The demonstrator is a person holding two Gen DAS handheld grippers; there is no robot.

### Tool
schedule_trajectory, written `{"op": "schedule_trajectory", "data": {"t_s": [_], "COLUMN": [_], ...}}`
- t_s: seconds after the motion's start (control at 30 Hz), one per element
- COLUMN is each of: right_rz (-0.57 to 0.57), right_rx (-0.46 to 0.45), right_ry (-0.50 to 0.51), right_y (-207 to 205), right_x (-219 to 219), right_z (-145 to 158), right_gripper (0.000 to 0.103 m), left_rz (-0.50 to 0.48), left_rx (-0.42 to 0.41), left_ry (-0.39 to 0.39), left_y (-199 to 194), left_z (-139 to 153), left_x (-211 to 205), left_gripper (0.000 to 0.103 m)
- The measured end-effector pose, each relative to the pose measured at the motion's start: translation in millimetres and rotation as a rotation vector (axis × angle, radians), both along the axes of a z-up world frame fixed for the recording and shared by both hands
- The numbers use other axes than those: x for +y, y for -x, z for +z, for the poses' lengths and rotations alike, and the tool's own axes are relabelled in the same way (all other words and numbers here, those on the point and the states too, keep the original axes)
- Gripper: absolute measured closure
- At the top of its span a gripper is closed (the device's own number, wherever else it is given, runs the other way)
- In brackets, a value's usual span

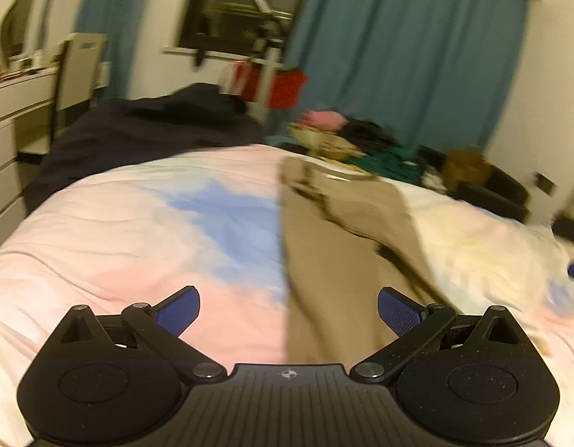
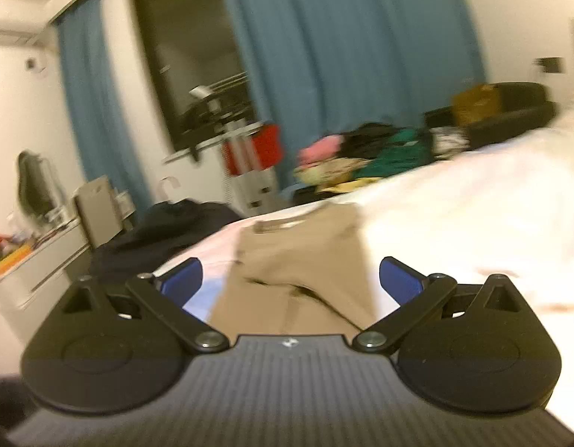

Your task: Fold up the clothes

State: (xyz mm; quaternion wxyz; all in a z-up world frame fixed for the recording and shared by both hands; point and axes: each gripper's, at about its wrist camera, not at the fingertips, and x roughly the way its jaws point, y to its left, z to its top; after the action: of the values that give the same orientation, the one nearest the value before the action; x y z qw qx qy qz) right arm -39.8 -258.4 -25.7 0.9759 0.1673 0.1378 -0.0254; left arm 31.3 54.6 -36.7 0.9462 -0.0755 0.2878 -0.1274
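The tan trousers (image 1: 324, 246) lie flat and lengthwise on the pastel bed (image 1: 119, 223), waistband far, while left claw (image 1: 289, 311) and right claw (image 2: 290, 279) both gape empty.

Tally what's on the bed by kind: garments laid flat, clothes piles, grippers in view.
Tan trousers laid flat: 1
Mixed clothes pile: 1
Dark bedding heap: 1
Hand-held grippers, both open: 2 (left hand-held gripper, right hand-held gripper)
Total: 5
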Motion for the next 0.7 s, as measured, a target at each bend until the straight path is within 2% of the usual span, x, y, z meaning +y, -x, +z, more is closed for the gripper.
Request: {"op": "schedule_trajectory", "data": {"t_s": [0.1,0.23,0.43,0.5,0.6,0.7], "right_rz": [-0.037,-0.053,-0.169,-0.198,-0.225,-0.261], "right_rx": [0.003,-0.032,-0.079,-0.099,-0.124,-0.158], "right_ry": [0.002,-0.022,-0.030,-0.064,-0.145,-0.182], "right_y": [36.5,59.9,69.0,74.5,82.6,94.1], "right_x": [-23.8,-54.4,-87.9,-100.4,-120.5,-135.0], "right_z": [-8.9,-14.1,-22.8,-26.3,-29.8,-31.7], "right_gripper": [0.000,0.000,0.000,0.000,0.000,0.000], "left_rz": [-0.020,-0.055,-0.172,-0.213,-0.274,-0.339], "left_rx": [-0.007,0.004,0.112,0.130,0.169,0.212], "left_ry": [0.001,-0.022,-0.027,-0.034,-0.058,-0.053], "left_y": [18.5,32.9,31.4,30.5,28.4,30.3], "left_z": [4.8,2.2,-13.4,-15.9,-22.9,-32.1], "left_x": [-19.2,-49.2,-111.8,-136.3,-174.8,-208.6], "left_gripper": [0.001,0.001,0.003,0.004,0.010,0.018]}}
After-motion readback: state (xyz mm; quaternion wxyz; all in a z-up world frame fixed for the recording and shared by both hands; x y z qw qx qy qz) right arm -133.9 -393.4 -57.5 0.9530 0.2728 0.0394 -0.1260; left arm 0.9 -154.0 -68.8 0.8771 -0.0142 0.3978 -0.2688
